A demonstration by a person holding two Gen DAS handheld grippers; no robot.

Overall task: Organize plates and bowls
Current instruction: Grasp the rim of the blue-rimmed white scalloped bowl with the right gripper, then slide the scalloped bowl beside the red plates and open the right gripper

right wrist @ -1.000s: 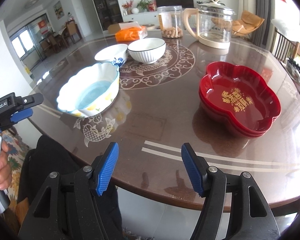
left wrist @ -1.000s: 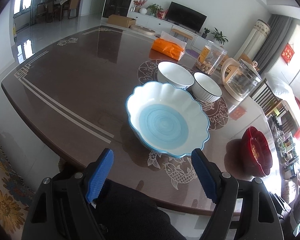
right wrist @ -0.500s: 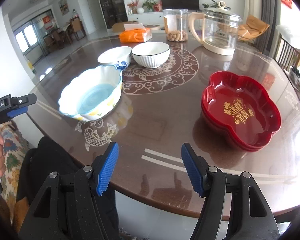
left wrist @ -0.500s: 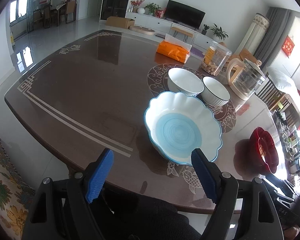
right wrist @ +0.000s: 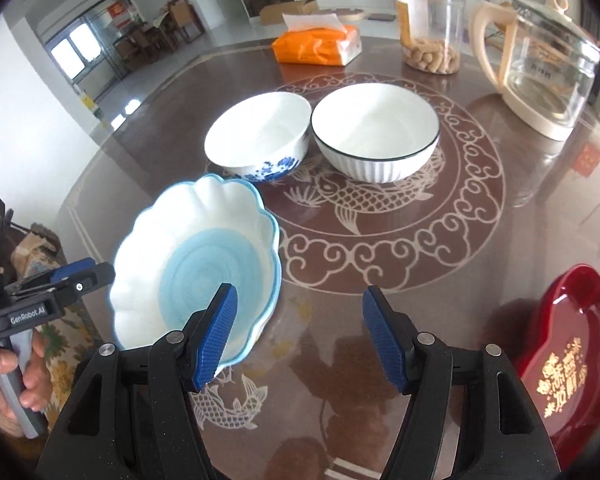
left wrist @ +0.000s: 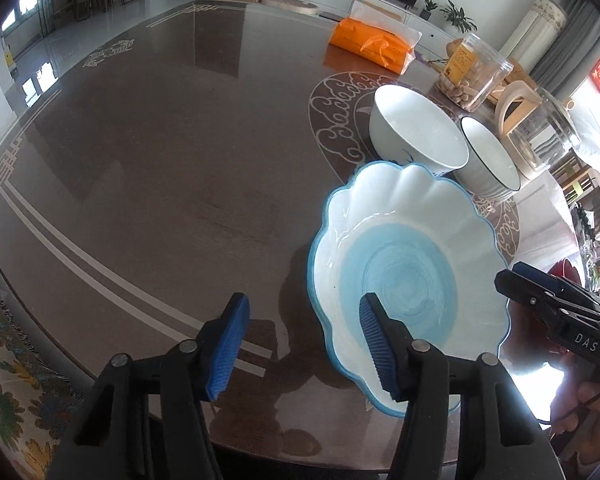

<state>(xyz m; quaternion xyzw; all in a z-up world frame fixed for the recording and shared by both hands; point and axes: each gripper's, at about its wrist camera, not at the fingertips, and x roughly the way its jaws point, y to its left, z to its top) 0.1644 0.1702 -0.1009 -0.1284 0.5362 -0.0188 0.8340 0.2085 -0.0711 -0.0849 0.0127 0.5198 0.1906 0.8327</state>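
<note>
A large, dark brown table with pale inlaid lines and a carp medallion filled both views. Nearest its front edge sat the scalloped blue-and-white bowl, the biggest dish. Toward the front right corner lay a red lacquer plate, well apart from the bowl. Around the table's middle, two smaller bowls stood just beside each other: a white bowl with blue flowers and a ribbed white bowl with a dark rim. Behind them, toward the far edge, were a glass kettle, a clear snack jar and an orange tissue pack.

The left gripper hovered at the scalloped bowl's near left rim, its blue pads spread wide, one pad over the bowl's inside and the other over bare table. The right gripper hung at the bowl's right side, pads also spread wide and holding nothing; its left pad overlapped the rim in view, though contact could not be told.

The step in hand appeared to be grasping the scalloped bowl. To do it well, one pad should go inside the rim and the other outside, seated deep on a wavy lobe before closing, since the glazed wall looked slippery. A level lift would likely avoid knocking the flowered bowl just behind.
</note>
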